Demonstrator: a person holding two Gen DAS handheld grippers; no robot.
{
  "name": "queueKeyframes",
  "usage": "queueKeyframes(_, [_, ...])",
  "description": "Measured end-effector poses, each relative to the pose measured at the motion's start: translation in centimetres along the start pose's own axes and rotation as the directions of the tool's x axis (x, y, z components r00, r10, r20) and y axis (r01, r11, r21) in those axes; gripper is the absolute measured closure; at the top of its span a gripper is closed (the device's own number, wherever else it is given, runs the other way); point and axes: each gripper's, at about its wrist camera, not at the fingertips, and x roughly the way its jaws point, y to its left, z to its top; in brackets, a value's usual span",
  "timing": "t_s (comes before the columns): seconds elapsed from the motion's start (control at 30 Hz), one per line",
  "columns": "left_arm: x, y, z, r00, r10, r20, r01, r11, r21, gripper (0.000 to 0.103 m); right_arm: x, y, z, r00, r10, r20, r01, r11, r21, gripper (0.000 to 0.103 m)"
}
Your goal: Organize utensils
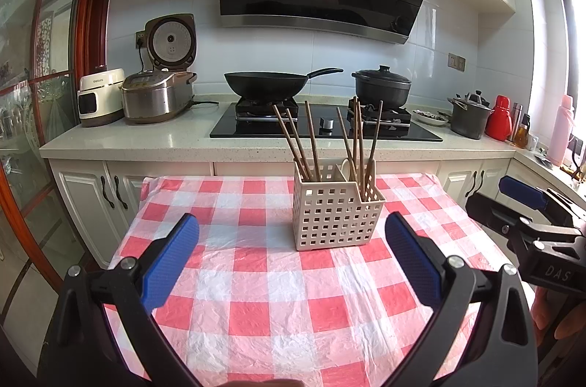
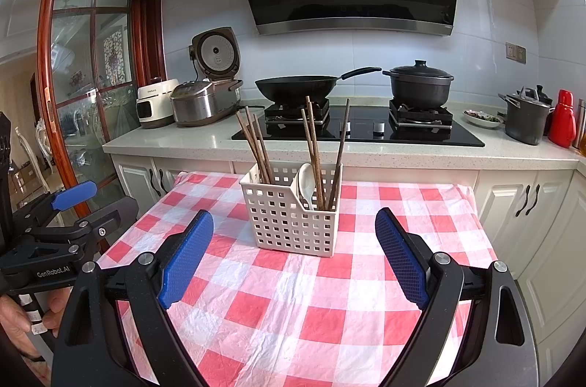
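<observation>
Red-checked cloth covers your bench (image 1: 274,313); both the left gripper (image 1: 292,237) and right gripper (image 2: 294,233) gape empty. Only the right view shows the white ceramic spoon (image 2: 307,183) among brown wooden chopsticks (image 2: 315,149) in the cream perforated plastic caddy (image 2: 289,226).

Left gripper (image 1: 292,233) jaws wide apart, nothing between them, hovering over red-and-white checked tablecloth (image 1: 263,306). Cream perforated utensil basket (image 1: 331,222) stands upright ahead, toward the table's far edge — wooden chopsticks (image 1: 311,138) lean in its left and right compartments. Right gripper (image 1: 527,215) enters at the right edge, apart from basket. Behind: counter with wok (image 1: 267,85), lidded black pot (image 1: 382,86), rice cooker (image 1: 161,94) — lid up.
</observation>
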Motion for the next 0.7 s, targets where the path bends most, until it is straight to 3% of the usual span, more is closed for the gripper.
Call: queueKeyframes(0.7, [0.23,0.3,-0.22,1.0,-0.002,-0.018,0.002,1.0,-0.009,0.005,0.28,0.13,-0.38,1.0,0.001,-0.011,-0.001,1.0,-0.005,0.018])
